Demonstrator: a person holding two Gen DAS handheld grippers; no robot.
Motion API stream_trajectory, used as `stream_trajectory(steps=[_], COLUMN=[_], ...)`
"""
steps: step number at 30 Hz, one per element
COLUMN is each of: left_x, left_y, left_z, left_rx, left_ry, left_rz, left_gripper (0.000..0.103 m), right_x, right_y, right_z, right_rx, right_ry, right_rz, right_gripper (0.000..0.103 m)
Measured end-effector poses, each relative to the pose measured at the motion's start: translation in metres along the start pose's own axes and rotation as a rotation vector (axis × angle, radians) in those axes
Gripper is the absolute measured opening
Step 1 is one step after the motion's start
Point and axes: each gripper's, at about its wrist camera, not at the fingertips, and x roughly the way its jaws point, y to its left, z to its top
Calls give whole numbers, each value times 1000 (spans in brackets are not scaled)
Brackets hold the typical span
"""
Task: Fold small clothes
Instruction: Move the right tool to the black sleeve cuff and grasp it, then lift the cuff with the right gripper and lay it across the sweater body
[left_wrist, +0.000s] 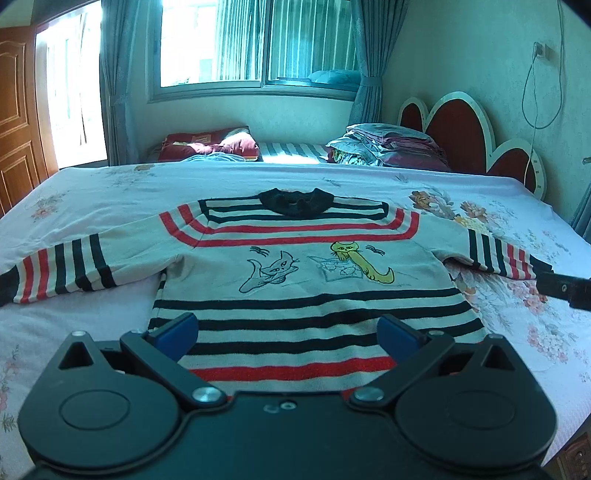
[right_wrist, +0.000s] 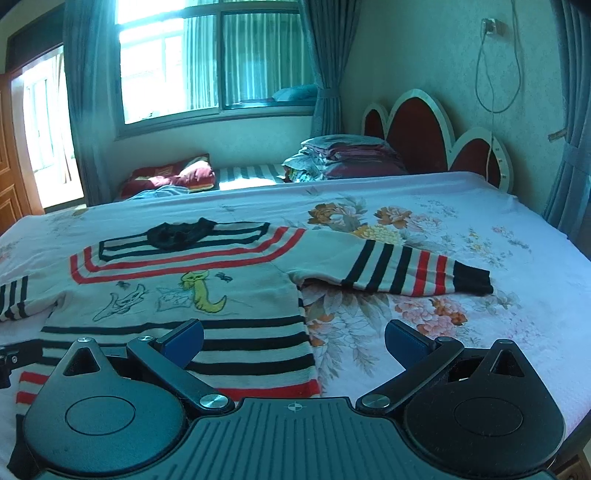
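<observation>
A small white sweater with red and black stripes, a black collar and cat drawings lies flat, front up, sleeves spread, on the bed. It also shows in the right wrist view. My left gripper is open and empty, hovering over the sweater's hem. My right gripper is open and empty, over the hem's right corner and the bedsheet; part of it shows at the left wrist view's right edge. The right sleeve lies stretched out ahead of the right gripper.
The floral bedsheet covers a wide bed. A red and white headboard stands at the far right. Folded bedding and a red pillow lie beyond the bed, under the window.
</observation>
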Motion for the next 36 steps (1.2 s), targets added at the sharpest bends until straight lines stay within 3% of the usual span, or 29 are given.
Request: stream_trajectory(steps=[6,10,14,17,20,24,30,31,33,36], left_x=[41,81,121,148,169,189,213,216,221,221], left_y=[-22,-45,-79,-106,-133,-155,-165,-163,-159,-146], left_z=[18,33,50,61,70,79,88,89,91,97], left_rx=[17,15,24,46,98,116,123,114,88,46], left_ry=[32,87,119,143,157,167,198,202,211,211], left_rz=[27,-21,-1,-32,-29,-33,-6,0,9,21], left_gripper=[103,103,103,103,103,103,103,103,103,103], right_x=[46,81,120,148,177,206,227,227,231,233], right_y=[-60,-110,-167,-207,-240,-271,-290,-291,-291,-293], right_z=[20,31,37,35,28,17,10,10,8,8], right_rx=[106,181,258,326,410,553,641,644,649,646], right_ry=[-20,-39,-18,-3,42,82,98,95,98,92], right_rz=[-36,-82,-126,-146,-144,-129,-102,-107,-131,-146], right_gripper=[103,103,103,103,55,54,51,46,22,17])
